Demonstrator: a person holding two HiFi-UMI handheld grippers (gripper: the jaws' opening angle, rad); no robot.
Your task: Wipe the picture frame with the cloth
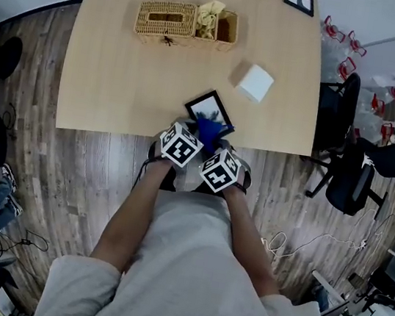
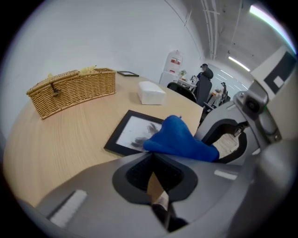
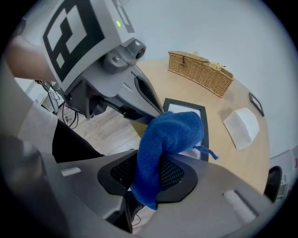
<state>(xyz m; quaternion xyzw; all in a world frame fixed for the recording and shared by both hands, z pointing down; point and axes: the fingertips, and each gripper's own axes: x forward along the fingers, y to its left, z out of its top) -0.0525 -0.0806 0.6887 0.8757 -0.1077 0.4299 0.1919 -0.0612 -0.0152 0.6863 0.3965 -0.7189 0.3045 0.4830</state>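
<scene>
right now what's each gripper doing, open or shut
left gripper: jaws together, nothing visible between them
right gripper: jaws shut on the blue cloth

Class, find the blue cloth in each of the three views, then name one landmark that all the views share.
Head view: the blue cloth is at centre, over the picture frame's near corner.
Left gripper view: the cloth is centre-right, covering the frame's near right corner.
Right gripper view: the cloth is at centre, clamped in the right gripper.
Shared landmark: the wicker basket, beyond the frame in all three.
</scene>
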